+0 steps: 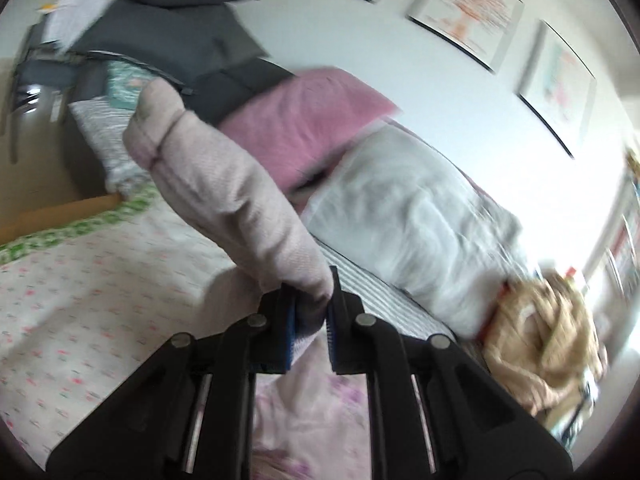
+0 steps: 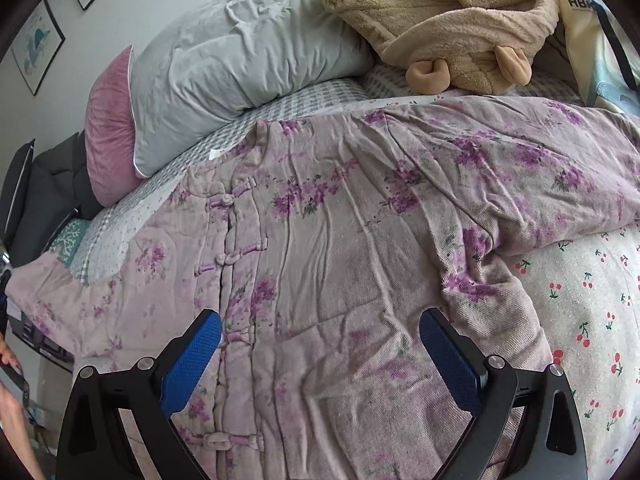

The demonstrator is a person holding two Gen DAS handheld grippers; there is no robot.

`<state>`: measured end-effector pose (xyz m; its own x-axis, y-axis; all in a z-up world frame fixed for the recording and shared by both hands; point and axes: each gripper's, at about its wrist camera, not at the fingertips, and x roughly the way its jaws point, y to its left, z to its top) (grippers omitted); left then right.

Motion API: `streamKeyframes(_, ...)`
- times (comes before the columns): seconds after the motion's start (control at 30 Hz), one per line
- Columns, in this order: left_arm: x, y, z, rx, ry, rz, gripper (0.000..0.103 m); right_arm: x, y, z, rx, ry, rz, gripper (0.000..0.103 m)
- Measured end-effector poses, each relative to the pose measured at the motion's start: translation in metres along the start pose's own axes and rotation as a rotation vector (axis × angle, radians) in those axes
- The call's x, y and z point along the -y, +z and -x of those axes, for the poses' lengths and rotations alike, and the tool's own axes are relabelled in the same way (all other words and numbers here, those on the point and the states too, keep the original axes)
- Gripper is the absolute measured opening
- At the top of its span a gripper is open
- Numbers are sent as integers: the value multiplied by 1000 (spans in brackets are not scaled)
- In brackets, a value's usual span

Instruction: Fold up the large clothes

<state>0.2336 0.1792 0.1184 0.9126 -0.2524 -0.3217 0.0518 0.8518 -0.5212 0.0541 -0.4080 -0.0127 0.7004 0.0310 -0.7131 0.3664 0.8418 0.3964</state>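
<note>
Floral jacket (image 2: pixel 340 248) sleeve (image 1: pixel 224 184) pinched in left tool (image 1: pixel 311 322), right tool (image 2: pixel 320 354) spread above

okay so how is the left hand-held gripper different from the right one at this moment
The left hand-held gripper is shut on a pale pink sleeve of the floral jacket, lifted off the bed; the right hand-held gripper is wide open, holding nothing, above the jacket's front. Both have black frames and blue pads.

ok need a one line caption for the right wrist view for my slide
Open right gripper hovering over a floral padded jacket spread on the bed, pillows behind.
</note>
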Motion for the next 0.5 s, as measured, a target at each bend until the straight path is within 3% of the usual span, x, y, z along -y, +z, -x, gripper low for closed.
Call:
streamKeyframes(0.13,54,-32,-15,-96,-117,-59,14,3,3,3,13,11,-29,100)
streamKeyframes(0.3,119,-96,-32,-244,-242,-170,14,5,6,2,23,12,-39,100)
streamKeyframes(0.43,160,-153,-52,-407,-333,-261,14,7,8,0,23,18,-50,100)
streamKeyframes(0.5,172,-190,-64,-540,-365,-319,15,8,8,-1,24,17,-51,100)
